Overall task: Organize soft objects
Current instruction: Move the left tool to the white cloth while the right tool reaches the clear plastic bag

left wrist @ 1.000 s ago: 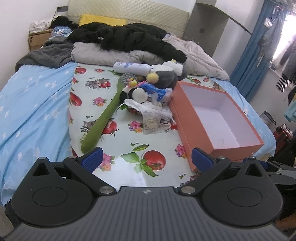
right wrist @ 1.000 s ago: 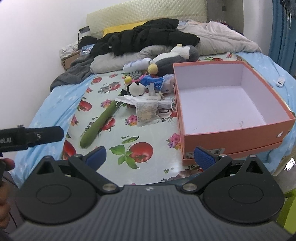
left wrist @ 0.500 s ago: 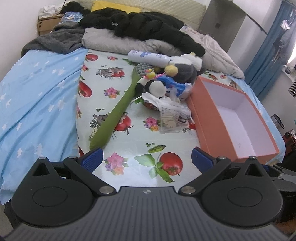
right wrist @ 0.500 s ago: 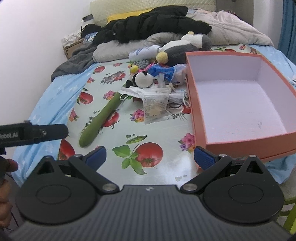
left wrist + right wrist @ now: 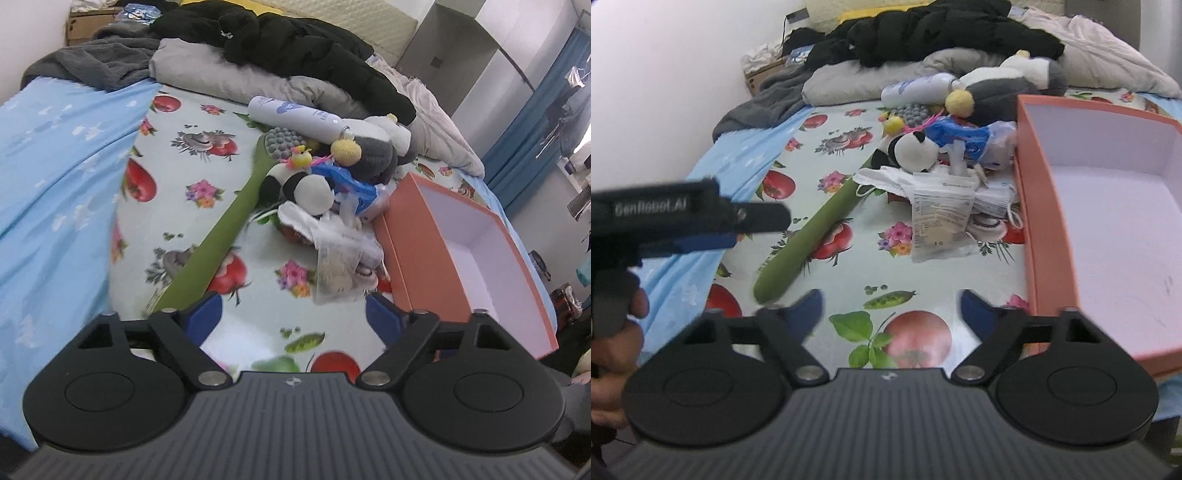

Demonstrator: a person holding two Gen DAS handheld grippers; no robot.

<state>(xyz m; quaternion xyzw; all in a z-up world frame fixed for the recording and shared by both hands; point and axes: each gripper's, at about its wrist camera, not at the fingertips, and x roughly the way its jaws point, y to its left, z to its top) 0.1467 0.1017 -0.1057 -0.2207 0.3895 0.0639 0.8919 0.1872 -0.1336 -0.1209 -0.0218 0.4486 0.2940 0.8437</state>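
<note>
A: Any readable text?
B: "GenRobot.AI" on the left gripper (image 5: 701, 242) body. Print on the clear packet (image 5: 942, 218) too small to read.
A: Jaws?
B: Left gripper and right gripper (image 5: 890, 308) both closing, nothing between them; both pitched down over the fruit-print cloth (image 5: 207, 162).
A: Soft stuff?
B: Piled left of the empty orange box (image 5: 1030, 206): panda plush (image 5: 914, 149), partly covered, green back brush (image 5: 221, 243) alongside.

Plush toys (image 5: 314, 188) heaped beside open orange box (image 5: 417, 251)
</note>
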